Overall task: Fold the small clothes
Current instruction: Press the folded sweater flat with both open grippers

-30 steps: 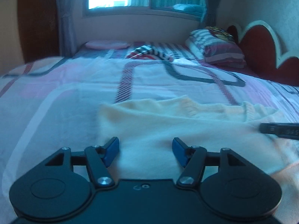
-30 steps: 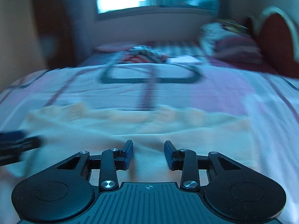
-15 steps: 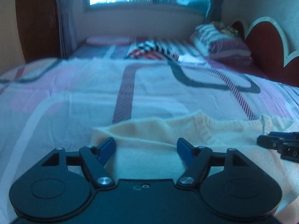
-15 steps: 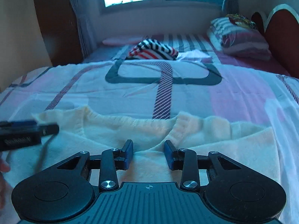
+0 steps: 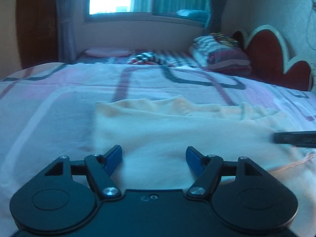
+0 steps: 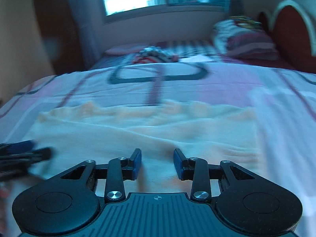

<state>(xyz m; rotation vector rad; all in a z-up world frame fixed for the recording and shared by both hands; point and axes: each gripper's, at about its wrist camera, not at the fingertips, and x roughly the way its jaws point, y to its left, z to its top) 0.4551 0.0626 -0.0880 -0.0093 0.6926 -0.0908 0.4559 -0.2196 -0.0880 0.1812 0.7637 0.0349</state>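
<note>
Cream top [image 5: 177, 130] lies spread flat on bedspread [image 5: 59, 98], neckline at its far edge. Left gripper [image 5: 154, 158] wide, right gripper [image 6: 157, 163] narrower, both empty over top's near part. Likely pre-fold; next, pinch an edge.

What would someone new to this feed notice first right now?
Probably the cream knitted garment, spread flat across the near part of the patterned bedspread and filling the middle of both views. Next, the two sets of blue-tipped tongs: the left tongs and the right tongs both stand open just above the garment, gripping nothing. Far back, a striped bundle of clothes lies near the window, and pillows are stacked by the red headboard.
</note>
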